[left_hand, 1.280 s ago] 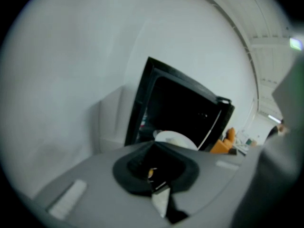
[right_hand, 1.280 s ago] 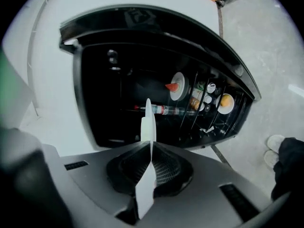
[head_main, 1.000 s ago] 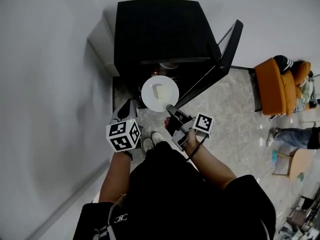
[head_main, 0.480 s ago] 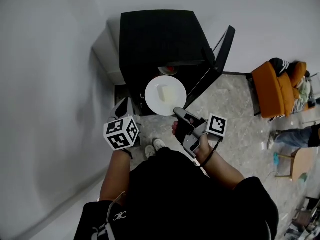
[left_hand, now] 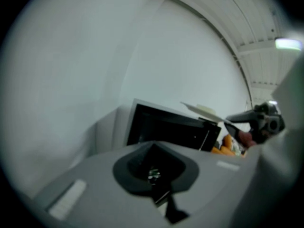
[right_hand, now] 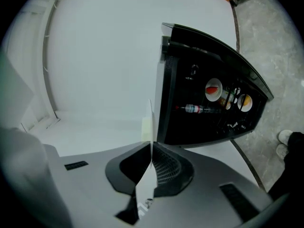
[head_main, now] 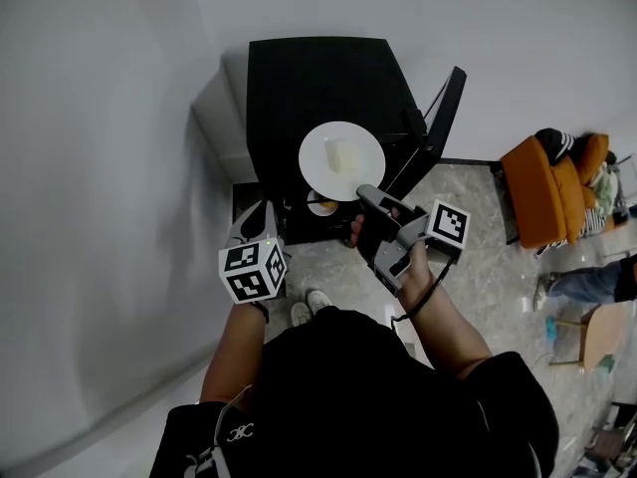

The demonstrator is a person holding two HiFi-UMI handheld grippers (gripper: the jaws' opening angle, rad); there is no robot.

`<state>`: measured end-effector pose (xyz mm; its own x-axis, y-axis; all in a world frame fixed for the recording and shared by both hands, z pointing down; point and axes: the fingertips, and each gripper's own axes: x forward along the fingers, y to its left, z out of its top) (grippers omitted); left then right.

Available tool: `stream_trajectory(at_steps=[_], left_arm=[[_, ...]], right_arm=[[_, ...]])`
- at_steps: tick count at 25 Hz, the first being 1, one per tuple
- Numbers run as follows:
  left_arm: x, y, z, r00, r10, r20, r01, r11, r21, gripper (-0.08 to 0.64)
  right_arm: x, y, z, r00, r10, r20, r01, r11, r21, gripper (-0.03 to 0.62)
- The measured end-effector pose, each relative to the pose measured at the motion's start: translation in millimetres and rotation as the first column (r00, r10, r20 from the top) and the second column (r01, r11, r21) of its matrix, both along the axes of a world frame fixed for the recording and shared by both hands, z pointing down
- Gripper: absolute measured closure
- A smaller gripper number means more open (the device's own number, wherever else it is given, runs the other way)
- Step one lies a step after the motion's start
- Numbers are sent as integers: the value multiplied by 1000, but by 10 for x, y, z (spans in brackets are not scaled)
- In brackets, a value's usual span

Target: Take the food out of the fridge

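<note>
- Right gripper: jaws closed narrow on the near rim of a white plate. In the right gripper view the plate runs edge-on between the pads.
- Plate is outside the black fridge, held roughly level. In the head view it sits over the front edge of the fridge top.
- Food: one pale yellow block lies on the plate, near its middle.
- Fridge door stands open, swung to the right.
- Inside the fridge: a dish with orange contents shows below the plate. The right gripper view shows a bottle and two round dishes in the compartment.
- Left gripper: jaws together, nothing between them. It is held at the fridge's left front corner, apart from the plate.
- Orange chair stands on the stone-patterned floor, well to the right.
</note>
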<state>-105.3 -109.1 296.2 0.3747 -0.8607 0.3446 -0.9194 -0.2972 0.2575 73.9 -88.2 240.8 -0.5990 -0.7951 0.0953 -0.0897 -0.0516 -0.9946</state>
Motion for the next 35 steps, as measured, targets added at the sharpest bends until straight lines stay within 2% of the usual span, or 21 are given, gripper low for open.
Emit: stream_trajectory(at_steps=[3, 6, 11, 15, 29, 33, 35], left_arm=[[83, -140, -205, 1000, 14, 9, -15, 1000, 9, 561], [98, -140, -239, 1000, 21, 10, -21, 1000, 19, 561], [111, -134, -278, 1000, 19, 6, -19, 999, 32, 561], [82, -164, -289, 1000, 13, 5, -13, 999, 35, 561], [-24, -177, -222, 1000, -2, 4, 2, 1000, 16, 561], [-13, -176, -214, 1000, 12, -3, -12, 1000, 12, 561], [4, -170, -213, 1000, 22, -2, -22, 1000, 11, 561]], right_arm=[[135, -413, -313, 999, 45, 5, -46, 999, 23, 584], [192, -714, -413, 997, 77, -9, -76, 997, 34, 584], [199, -1202, -357, 995, 89, -53, -90, 996, -14, 584], [102, -1492, -239, 995, 84, -55, -87, 995, -57, 584], [-170, -1772, -148, 991, 42, -130, -57, 991, -120, 583], [-142, -1778, -111, 982, 49, -181, -75, 987, -141, 583], [-102, -1784, -114, 968, 58, -245, -95, 986, -140, 583]])
